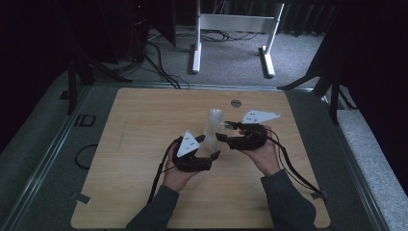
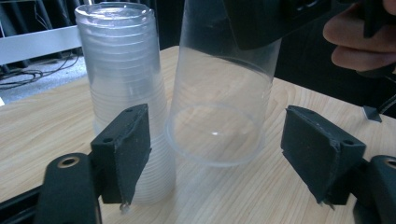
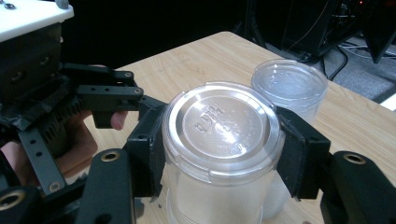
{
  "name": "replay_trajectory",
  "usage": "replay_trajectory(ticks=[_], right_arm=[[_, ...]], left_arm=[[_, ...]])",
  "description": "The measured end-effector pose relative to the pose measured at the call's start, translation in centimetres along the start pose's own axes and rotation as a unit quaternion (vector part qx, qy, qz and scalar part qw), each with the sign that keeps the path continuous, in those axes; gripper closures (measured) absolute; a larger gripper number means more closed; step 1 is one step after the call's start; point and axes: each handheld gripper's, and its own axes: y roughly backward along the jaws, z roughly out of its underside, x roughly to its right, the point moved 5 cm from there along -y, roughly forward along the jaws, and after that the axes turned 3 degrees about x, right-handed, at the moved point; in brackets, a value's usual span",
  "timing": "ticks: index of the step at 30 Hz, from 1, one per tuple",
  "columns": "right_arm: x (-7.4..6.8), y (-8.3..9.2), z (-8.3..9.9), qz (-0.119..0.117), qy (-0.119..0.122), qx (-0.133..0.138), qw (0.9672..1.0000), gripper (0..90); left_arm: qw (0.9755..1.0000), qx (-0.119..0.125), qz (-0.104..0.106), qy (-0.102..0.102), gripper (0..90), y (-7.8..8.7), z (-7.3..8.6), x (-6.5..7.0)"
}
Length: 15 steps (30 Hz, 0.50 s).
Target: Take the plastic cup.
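A single clear plastic cup [image 3: 223,126] is upside down, base up, and my right gripper [image 3: 223,140] is shut on its sides near the base. In the left gripper view this cup [image 2: 219,107] hangs with its open rim just above the wooden table [image 1: 144,144]. Beside it stands a stack of clear cups [image 2: 121,93], also upside down [image 3: 289,88], at the table's middle [image 1: 213,126]. My left gripper [image 2: 215,163] is open, its pads [image 2: 126,154] on either side of the held cup's rim without touching it. Both grippers, left [image 1: 208,147] and right [image 1: 224,131], meet near the stack.
A small metal disc [image 1: 235,103] is set in the table near its far edge. Beyond the table stand a white desk frame [image 1: 231,38], dark stands [image 1: 72,72] and floor cables [image 1: 159,62]. Bare wood lies to the left and right of the hands.
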Motion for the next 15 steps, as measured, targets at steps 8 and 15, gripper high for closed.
replay_trajectory(ticks=[8, 15], right_arm=[[-0.18, -0.21, 0.07, -0.004, -0.007, 0.003, 1.0, 41.2], [-0.26, -0.23, 0.02, -0.007, -0.012, 0.008, 0.9999, 41.2]], left_arm=[[1.0, -0.006, 0.002, 0.0, 19.9, -0.72, 0.19, 0.29], [1.0, -0.003, -0.007, -0.004, 18.0, -1.02, 0.23, 0.29]])
